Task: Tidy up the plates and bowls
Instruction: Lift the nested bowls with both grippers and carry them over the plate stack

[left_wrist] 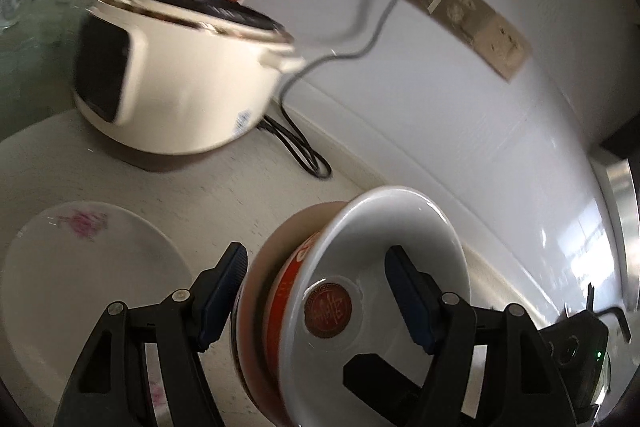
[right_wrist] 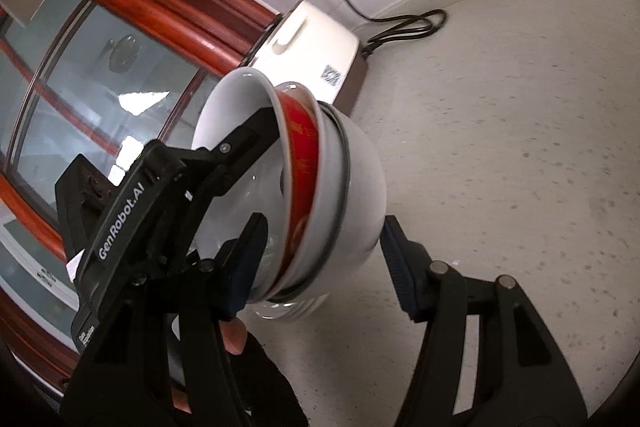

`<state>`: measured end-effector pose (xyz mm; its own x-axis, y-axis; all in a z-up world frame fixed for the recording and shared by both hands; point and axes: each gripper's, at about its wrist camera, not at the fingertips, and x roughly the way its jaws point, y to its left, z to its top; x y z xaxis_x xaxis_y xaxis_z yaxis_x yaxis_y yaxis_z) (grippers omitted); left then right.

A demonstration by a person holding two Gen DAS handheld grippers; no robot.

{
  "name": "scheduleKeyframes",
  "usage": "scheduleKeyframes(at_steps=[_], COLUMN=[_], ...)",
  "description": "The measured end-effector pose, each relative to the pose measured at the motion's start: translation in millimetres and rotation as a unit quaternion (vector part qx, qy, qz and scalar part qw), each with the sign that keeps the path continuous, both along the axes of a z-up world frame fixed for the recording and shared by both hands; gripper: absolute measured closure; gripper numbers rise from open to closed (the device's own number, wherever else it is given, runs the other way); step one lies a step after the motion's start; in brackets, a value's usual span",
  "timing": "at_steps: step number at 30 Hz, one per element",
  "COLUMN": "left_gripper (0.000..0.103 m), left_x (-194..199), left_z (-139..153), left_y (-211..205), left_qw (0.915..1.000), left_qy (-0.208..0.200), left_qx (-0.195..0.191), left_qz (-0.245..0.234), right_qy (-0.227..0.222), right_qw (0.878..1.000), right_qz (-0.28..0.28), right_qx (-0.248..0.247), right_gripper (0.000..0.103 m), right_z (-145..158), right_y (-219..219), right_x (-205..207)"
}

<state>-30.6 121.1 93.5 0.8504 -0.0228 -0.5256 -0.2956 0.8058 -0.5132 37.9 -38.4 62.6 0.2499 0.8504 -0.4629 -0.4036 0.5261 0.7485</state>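
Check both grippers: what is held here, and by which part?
A nested stack of bowls, tilted on edge above the counter. The left gripper and the right gripper each clamp across the stack's rims, one finger inside the top white bowl.

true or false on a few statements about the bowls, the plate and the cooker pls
1. Both grippers clamp one nested stack of bowls. True: the left gripper and the right gripper each straddle its rims.
2. The middle bowl is blue outside. False: it is red.
3. A flowered plate lies flat on the counter. True.
4. The rice cooker has no cord. False: a dark cord runs from it up to a wall socket.
5. The bowl stack is upright. False: it is tipped sideways.
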Motion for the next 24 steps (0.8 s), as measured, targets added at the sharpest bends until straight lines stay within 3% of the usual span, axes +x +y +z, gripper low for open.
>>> scheduleKeyframes(at_steps=[7, 15, 21, 24], left_gripper=[0.032, 0.032, 0.032, 0.031], left_x=[-20, -42, -50, -58], left_z=[11, 22, 16, 0], left_y=[14, 31, 40, 53], left_qw=[0.9976, 0.9889, 0.9860, 0.9843], left_qy=[-0.034, -0.058, -0.047, -0.036], left_qx=[0.002, 0.021, 0.021, -0.006], left_qz=[0.060, 0.135, 0.159, 0.172], right_qy=[0.000, 0.010, 0.015, 0.016], right_qw=[0.999, 0.997, 0.995, 0.994], right_qz=[0.034, 0.078, 0.098, 0.100], right_qx=[0.014, 0.018, -0.020, -0.031], right_gripper=[0.041, 0.041, 0.042, 0.041], right_z=[3, -3, -15, -19], right_y=[25, 55, 76, 82], right_x=[2, 3, 3, 1])
